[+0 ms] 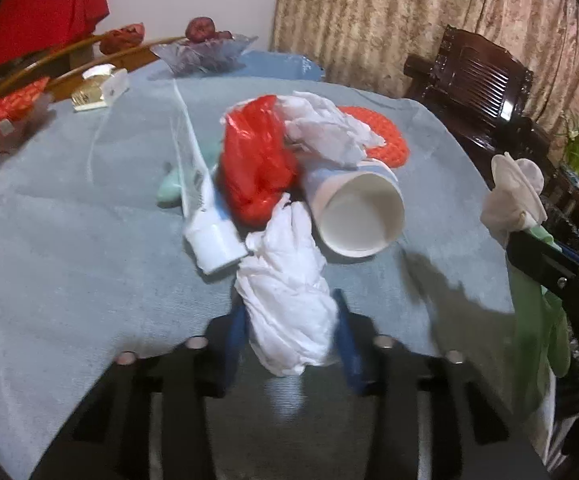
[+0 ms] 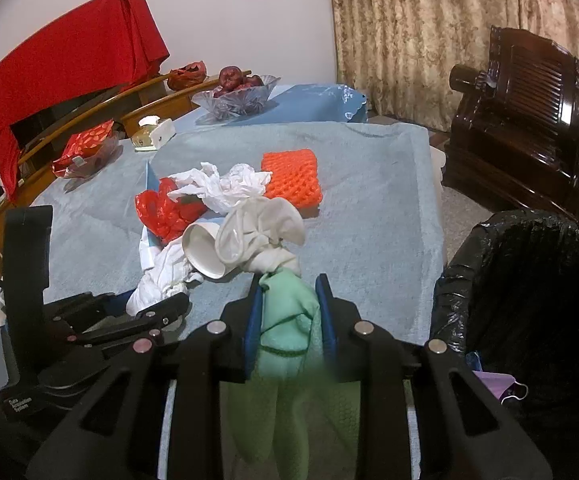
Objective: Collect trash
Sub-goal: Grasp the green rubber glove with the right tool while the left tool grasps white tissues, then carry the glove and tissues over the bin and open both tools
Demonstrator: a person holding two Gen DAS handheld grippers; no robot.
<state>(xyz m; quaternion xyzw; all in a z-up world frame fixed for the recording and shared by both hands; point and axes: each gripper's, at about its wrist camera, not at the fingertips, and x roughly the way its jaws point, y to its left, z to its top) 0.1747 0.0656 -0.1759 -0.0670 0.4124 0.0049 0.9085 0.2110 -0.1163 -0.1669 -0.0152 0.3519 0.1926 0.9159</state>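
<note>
Left wrist view: left hand-held gripper [image 1: 291,332] clamps white crumpled plastic bag [image 1: 285,300]; right hand-held gripper [image 2: 289,308] pinches green mesh-and-glove bundle [image 2: 285,320], ready for black-lined bin [image 2: 529,280].

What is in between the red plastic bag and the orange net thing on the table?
Crumpled white tissue lies between the red bag and the orange net, touching the bag; the right wrist view shows it best.

Both wrist cameras look forward, low and close, over the blue-cloth-covered table [image 1: 69,220]. Both show its crumpled red plastic bag [image 1: 257,164], the right view from farther right.
</note>
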